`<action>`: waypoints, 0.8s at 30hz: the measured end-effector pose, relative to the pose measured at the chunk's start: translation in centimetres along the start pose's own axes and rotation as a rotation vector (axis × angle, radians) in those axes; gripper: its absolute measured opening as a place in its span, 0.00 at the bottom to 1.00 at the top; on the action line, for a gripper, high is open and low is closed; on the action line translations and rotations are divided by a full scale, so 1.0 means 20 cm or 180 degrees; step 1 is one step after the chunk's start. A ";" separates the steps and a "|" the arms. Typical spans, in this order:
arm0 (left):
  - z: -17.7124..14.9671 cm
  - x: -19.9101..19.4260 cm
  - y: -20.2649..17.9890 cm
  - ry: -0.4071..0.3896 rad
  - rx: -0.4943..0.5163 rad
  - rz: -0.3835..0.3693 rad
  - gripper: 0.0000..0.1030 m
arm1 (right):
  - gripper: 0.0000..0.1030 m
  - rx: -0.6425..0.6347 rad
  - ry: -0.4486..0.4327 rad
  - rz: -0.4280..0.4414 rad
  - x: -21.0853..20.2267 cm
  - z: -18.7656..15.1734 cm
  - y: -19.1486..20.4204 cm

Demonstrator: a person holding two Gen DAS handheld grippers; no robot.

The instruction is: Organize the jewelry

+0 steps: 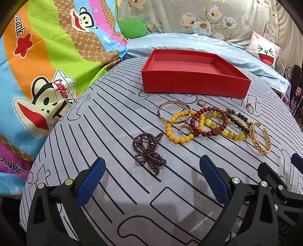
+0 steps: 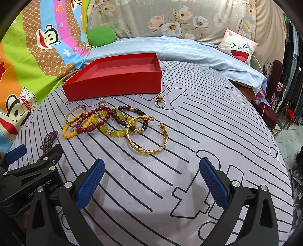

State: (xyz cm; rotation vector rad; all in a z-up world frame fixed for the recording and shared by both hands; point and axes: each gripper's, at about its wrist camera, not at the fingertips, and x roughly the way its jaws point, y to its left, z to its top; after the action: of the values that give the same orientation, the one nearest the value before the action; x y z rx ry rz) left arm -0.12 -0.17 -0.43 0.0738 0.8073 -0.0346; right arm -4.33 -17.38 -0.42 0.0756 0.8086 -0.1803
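Note:
An empty red box (image 1: 193, 83) (image 2: 113, 86) stands on the striped grey cloth. In front of it lies a cluster of jewelry: a rose-gold bangle (image 1: 171, 106), a yellow bead bracelet (image 1: 178, 139), a dark red bead bracelet (image 1: 206, 132), a dark bead bracelet (image 2: 121, 122), a gold leaf bangle (image 1: 259, 141) (image 2: 149, 150), two small rings (image 1: 201, 102) (image 2: 160, 102). A purple bead string (image 1: 148, 151) lies just ahead of my left gripper (image 1: 152, 179), which is open and empty. My right gripper (image 2: 151, 177) is open and empty, just short of the gold bangle.
A colourful cartoon quilt (image 1: 37, 75) is bunched at the left. A light blue sheet (image 2: 170, 49), floral pillows (image 2: 170, 17) and a cartoon face cushion (image 2: 238, 48) lie behind the box. The bed edge drops off at the right (image 2: 280, 136).

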 end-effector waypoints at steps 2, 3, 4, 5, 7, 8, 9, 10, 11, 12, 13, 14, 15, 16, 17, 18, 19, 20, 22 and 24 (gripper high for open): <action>0.00 0.00 -0.01 -0.0002 -0.0001 -0.0001 0.92 | 0.94 -0.0001 -0.0004 -0.0001 0.00 0.00 0.00; 0.00 0.00 0.00 -0.0003 -0.0002 -0.0003 0.92 | 0.94 0.0000 -0.0004 0.0000 0.00 0.00 0.00; -0.01 0.00 -0.01 -0.0002 -0.0003 -0.0005 0.92 | 0.94 -0.0001 -0.0002 -0.0001 0.00 0.00 0.00; 0.00 0.00 -0.01 0.0000 -0.0002 -0.0003 0.92 | 0.94 -0.0001 0.0000 -0.0003 0.00 0.00 0.00; 0.00 0.00 0.00 -0.0001 -0.0002 -0.0005 0.92 | 0.94 0.0000 -0.0002 -0.0001 0.00 0.00 0.00; 0.00 0.00 0.00 -0.0001 -0.0003 -0.0004 0.92 | 0.94 0.0000 -0.0002 -0.0003 0.00 0.00 0.00; 0.00 0.00 -0.01 -0.0001 -0.0004 -0.0007 0.92 | 0.94 0.0000 -0.0002 -0.0001 0.00 0.00 0.00; 0.00 0.00 0.00 -0.0001 -0.0003 -0.0003 0.92 | 0.94 0.0000 -0.0002 -0.0001 0.00 0.00 0.00; 0.00 0.00 0.00 -0.0001 -0.0002 0.0000 0.92 | 0.94 -0.0001 -0.0001 -0.0002 0.00 0.00 0.00; 0.00 0.00 0.00 0.0000 -0.0003 -0.0002 0.92 | 0.94 0.0000 -0.0001 -0.0001 0.00 0.00 0.00; 0.00 0.00 0.00 0.0001 -0.0003 -0.0004 0.92 | 0.94 -0.0001 -0.0001 -0.0002 0.00 0.00 0.00; 0.00 0.00 0.00 0.0001 -0.0004 -0.0003 0.92 | 0.94 -0.0002 -0.0001 -0.0003 0.00 0.00 0.00; 0.00 0.00 0.00 -0.0001 -0.0004 -0.0003 0.92 | 0.94 -0.0001 -0.0001 -0.0001 0.00 0.00 0.00; 0.00 0.00 0.00 -0.0002 -0.0004 -0.0003 0.92 | 0.94 0.0000 -0.0001 0.0001 0.00 0.00 0.00; 0.00 0.00 -0.01 -0.0001 -0.0004 -0.0003 0.92 | 0.94 -0.0002 0.0000 -0.0002 0.00 0.00 0.00; 0.00 0.00 0.00 0.0002 -0.0004 -0.0004 0.92 | 0.94 -0.0002 -0.0001 -0.0005 0.00 0.00 0.00; 0.00 0.00 0.00 0.0003 -0.0004 -0.0005 0.92 | 0.94 -0.0002 0.0000 -0.0002 0.00 0.00 0.00; 0.00 0.00 0.00 0.0001 -0.0005 -0.0004 0.92 | 0.94 -0.0001 0.0001 -0.0001 0.00 0.00 0.00; 0.00 0.00 0.00 0.0001 -0.0005 -0.0005 0.92 | 0.94 -0.0002 0.0001 -0.0001 0.00 0.00 0.00; 0.00 0.00 0.00 0.0002 -0.0005 -0.0003 0.92 | 0.94 -0.0002 0.0003 -0.0003 0.00 0.00 0.00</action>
State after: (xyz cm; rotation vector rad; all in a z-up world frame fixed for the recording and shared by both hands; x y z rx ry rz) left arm -0.15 -0.21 -0.44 0.0720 0.8081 -0.0349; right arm -4.27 -17.37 -0.45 0.0747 0.8097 -0.1810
